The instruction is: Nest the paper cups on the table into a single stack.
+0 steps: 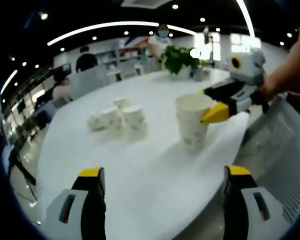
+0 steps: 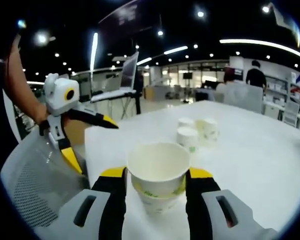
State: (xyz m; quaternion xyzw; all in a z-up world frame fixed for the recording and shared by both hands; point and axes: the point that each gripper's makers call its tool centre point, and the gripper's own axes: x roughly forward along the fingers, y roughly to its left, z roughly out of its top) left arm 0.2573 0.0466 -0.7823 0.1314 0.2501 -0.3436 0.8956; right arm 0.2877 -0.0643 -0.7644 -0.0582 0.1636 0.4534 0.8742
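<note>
On the white table stands a short stack of white paper cups, its top cup sitting high in the one below. My right gripper comes in from the right with its yellow tips on either side of that top cup. In the right gripper view the top cup fills the gap between the jaws of my right gripper, which is shut on it. Several loose cups cluster farther back, left of the stack. My left gripper is open and holds nothing, well short of the stack. It also appears as the left gripper off the table's corner.
A grey mesh chair sits against the table's near edge by the stack. A potted plant stands at the far end. The cup cluster lies beyond the held cup. A laptop on a stand and seated people are in the background.
</note>
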